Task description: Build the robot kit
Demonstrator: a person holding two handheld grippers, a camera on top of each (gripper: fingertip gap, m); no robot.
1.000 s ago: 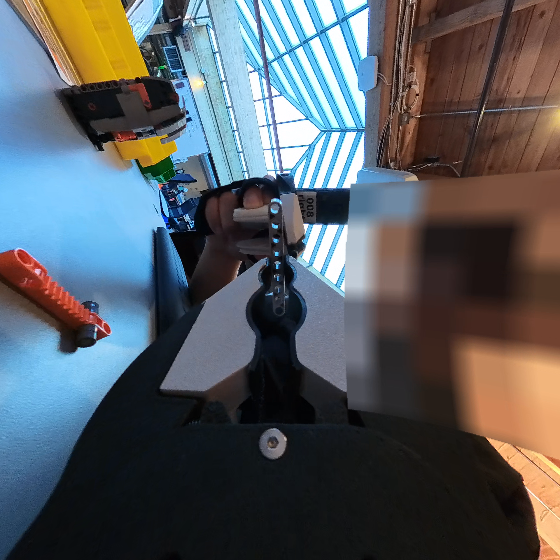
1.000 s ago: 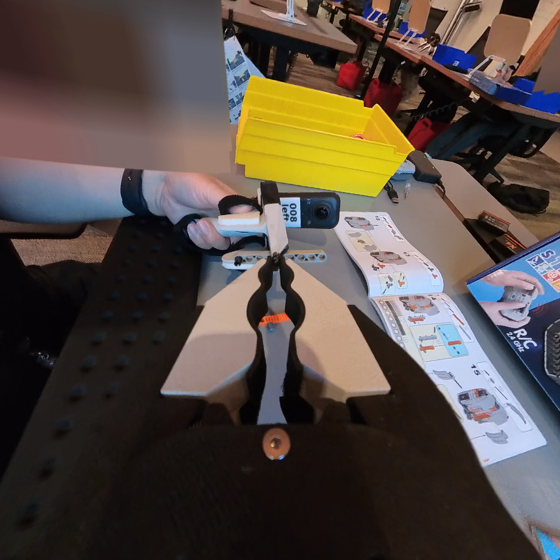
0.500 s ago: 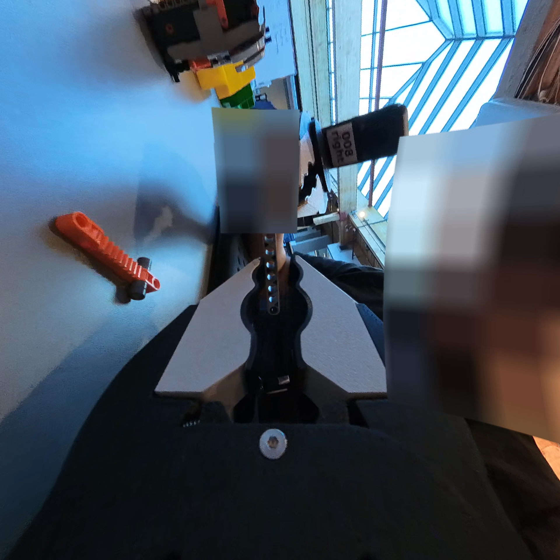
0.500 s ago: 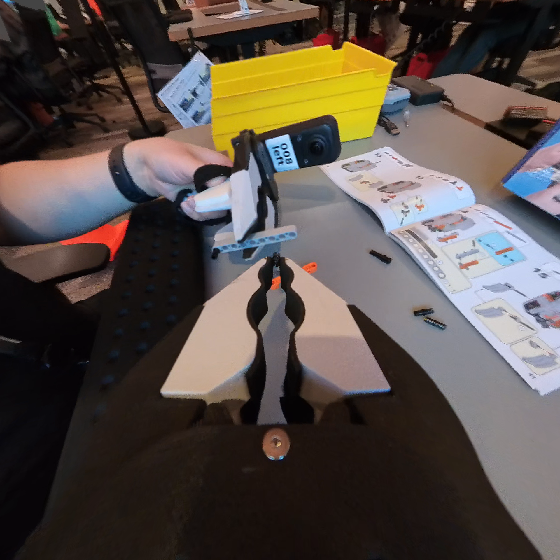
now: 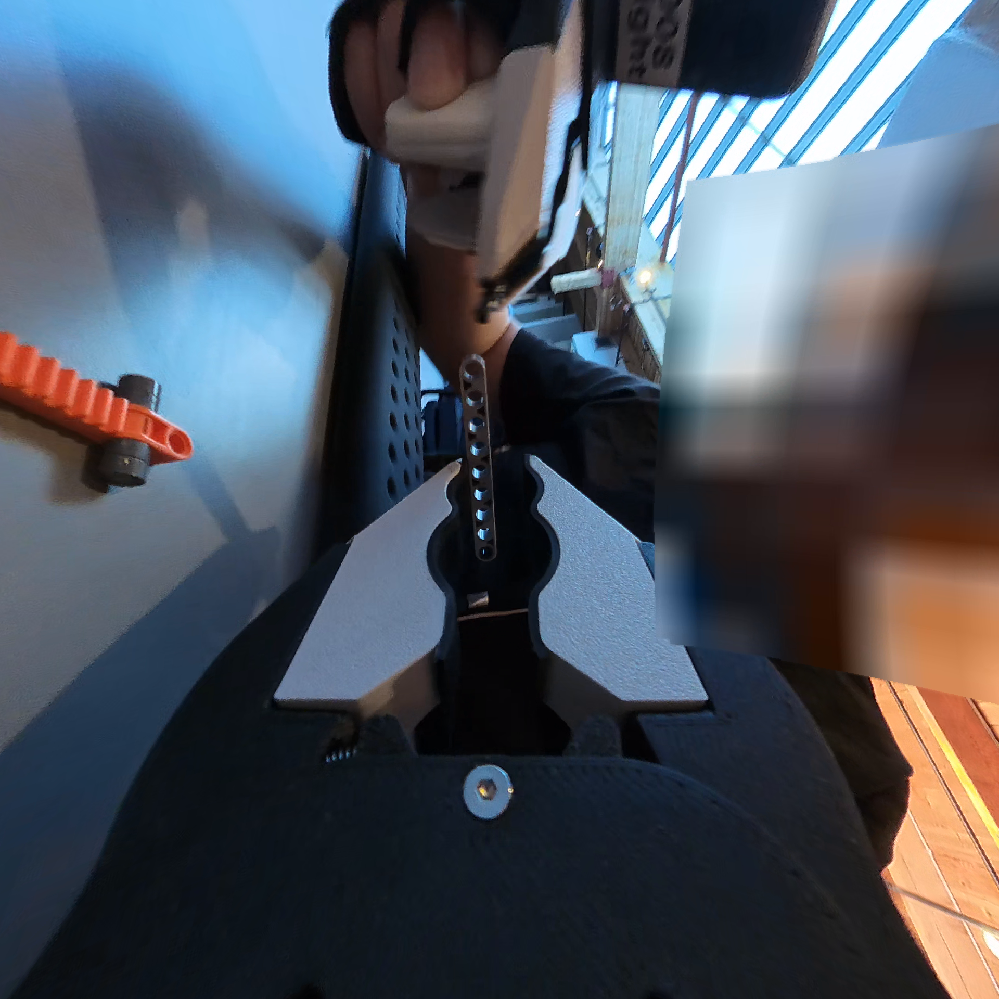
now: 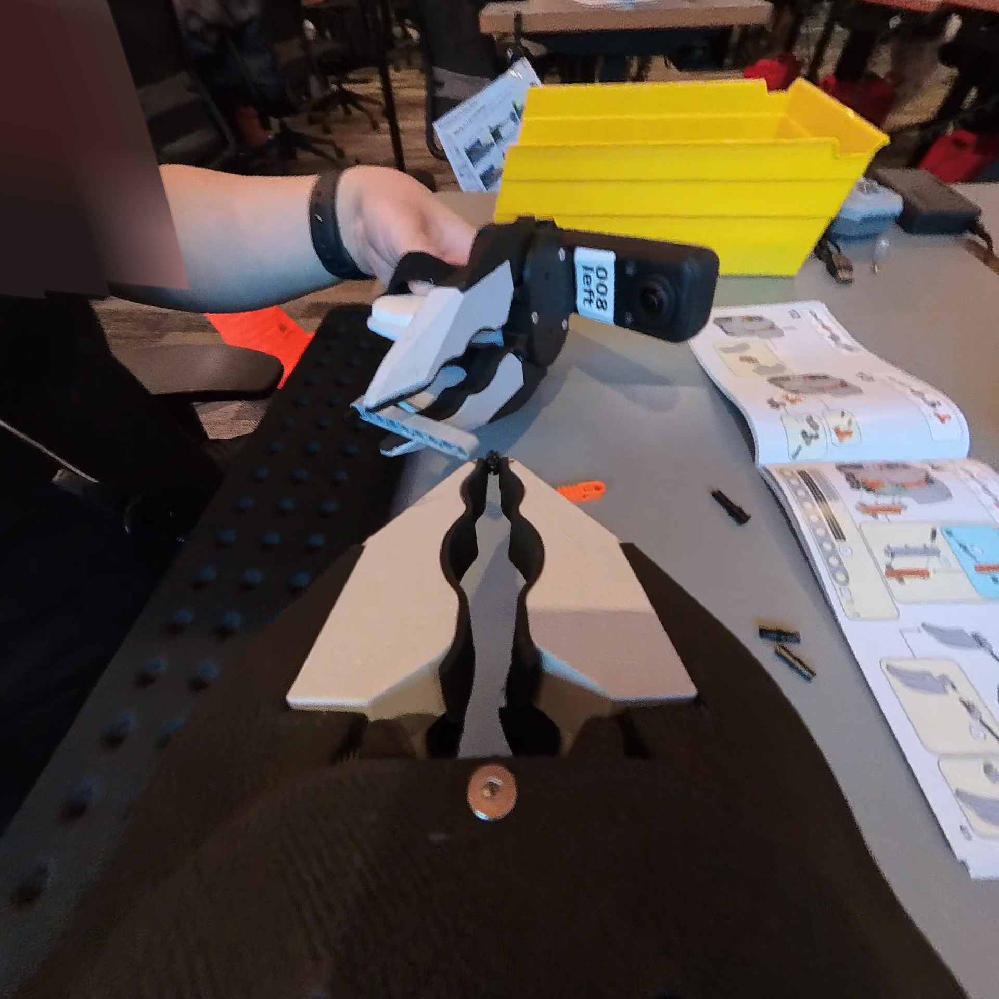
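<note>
My left gripper [image 5: 494,462] is open. A thin grey beam with a row of holes [image 5: 478,459] stands between its jaws, leaning on the left finger with a gap to the right one. In the right wrist view the left gripper [image 6: 378,427] hangs over the table's near edge with the beam [image 6: 416,430] at its tips. My right gripper [image 6: 493,466] is shut on a small black pin [image 6: 492,462], a short way from the beam's end and not touching it. The right gripper [image 5: 486,308] also shows above the beam in the left wrist view.
On the grey table [image 6: 648,432] lie an orange toothed bar with a black pin [image 5: 92,411], an open instruction booklet [image 6: 865,486] and loose black pins [image 6: 730,505]. Stacked yellow bins [image 6: 676,178] stand at the back. A black perforated panel [image 6: 270,513] is at the left.
The right gripper has drawn back from the beam with the black pin. The left gripper has tipped downward and its jaws have widened around the beam.
</note>
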